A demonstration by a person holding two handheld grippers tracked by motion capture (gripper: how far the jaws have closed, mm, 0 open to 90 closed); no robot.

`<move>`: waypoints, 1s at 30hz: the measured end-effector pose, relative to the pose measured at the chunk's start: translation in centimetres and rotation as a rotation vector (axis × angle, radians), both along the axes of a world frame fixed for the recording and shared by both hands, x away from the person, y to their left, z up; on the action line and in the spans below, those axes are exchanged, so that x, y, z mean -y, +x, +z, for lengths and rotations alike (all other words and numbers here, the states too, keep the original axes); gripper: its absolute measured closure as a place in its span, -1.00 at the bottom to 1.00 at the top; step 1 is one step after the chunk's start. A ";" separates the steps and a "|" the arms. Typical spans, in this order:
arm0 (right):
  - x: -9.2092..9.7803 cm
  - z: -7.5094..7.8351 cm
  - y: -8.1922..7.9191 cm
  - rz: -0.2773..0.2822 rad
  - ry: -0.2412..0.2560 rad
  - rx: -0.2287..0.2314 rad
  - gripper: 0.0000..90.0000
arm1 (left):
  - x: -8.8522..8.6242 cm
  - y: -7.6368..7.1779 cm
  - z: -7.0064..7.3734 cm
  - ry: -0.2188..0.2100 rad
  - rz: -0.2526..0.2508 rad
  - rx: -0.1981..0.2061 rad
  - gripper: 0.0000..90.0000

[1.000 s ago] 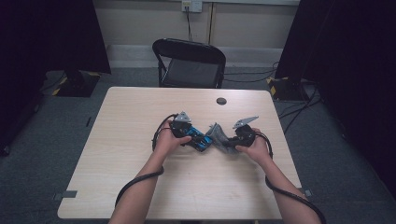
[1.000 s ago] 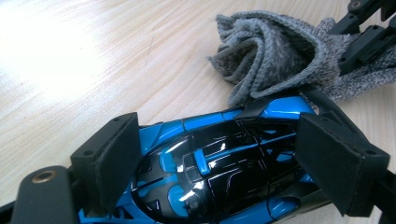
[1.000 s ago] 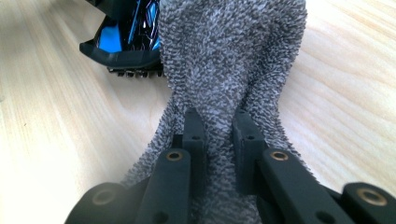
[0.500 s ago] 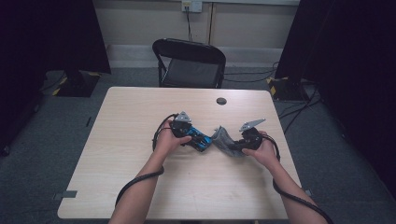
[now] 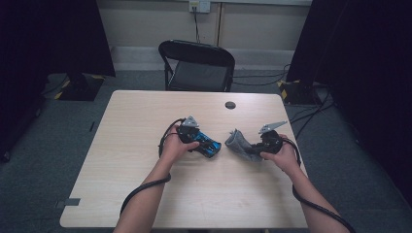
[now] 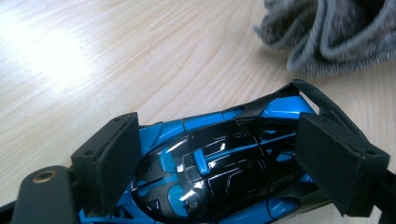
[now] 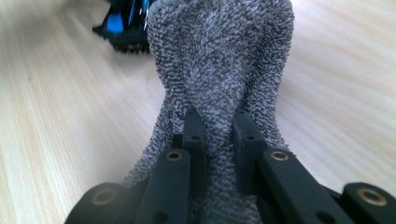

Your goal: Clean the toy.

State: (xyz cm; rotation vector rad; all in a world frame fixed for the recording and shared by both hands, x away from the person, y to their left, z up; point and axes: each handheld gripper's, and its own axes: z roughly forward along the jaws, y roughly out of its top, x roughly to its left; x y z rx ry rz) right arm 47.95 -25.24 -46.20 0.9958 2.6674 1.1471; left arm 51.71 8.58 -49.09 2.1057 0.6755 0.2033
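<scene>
Since the earlier frames, the right tool (image 5: 252,148) has drawn the grey cloth (image 5: 239,142) away from the toy car, so that a strip of bare counter (image 5: 145,116) now separates the two; a second ago the cloth touched the car's front end. Left tool (image 5: 201,144) and car have stayed where they were.

Left tool: jaws set fairly wide, one pad on each flank of a blue-and-black toy racing car (image 6: 224,163), which fills the gap between them. The car rests on the counter with its dark spoiler end pointing away from the hand, toward the cloth. In the left gripper view the folded edge of the cloth (image 6: 327,37) lies just beyond the car's far end, near it but apart.

Right tool: jaws nearly closed, with a narrow fold of the grey terry cloth (image 7: 224,70) pinched between the pads. The rest of the cloth bunches forward from the jaw tips and rests on the counter. In the right gripper view the car (image 7: 123,25) appears blurred beyond the cloth's far end, up and to the left of the tips.

Both hands hold their tools low over the middle of the pale wooden counter, with cables trailing back toward the near edge. A small dark disc (image 5: 230,105) lies on the counter well beyond both tools, and a black folding chair (image 5: 197,65) stands behind the far edge.
</scene>
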 end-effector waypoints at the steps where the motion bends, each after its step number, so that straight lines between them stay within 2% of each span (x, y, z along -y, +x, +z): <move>1: 0.1 0.2 0.2 -0.009 0.006 0.005 0.75 | 0.0 0.0 0.0 0.000 0.000 0.000 -0.67; 7: 0.0 0.8 1.5 -0.080 0.027 0.022 0.75 | 0.0 0.0 0.0 -0.004 0.000 0.001 -0.67; 15: -2.5 0.7 3.9 -0.152 0.037 0.058 0.75 | 0.0 0.0 -0.1 -0.012 0.000 0.005 -0.67; 20: -4.3 0.7 5.1 -0.165 0.042 0.067 0.75 | -0.1 0.0 -0.1 -0.013 0.000 0.005 -0.67; 23: -5.6 0.5 5.8 -0.165 0.035 0.060 0.75 | -0.1 0.0 -0.1 -0.013 -0.001 0.006 -0.67; 30: -8.6 -0.6 7.2 -0.174 0.006 0.076 0.75 | -0.1 -0.1 -0.3 -0.025 0.000 0.012 -0.67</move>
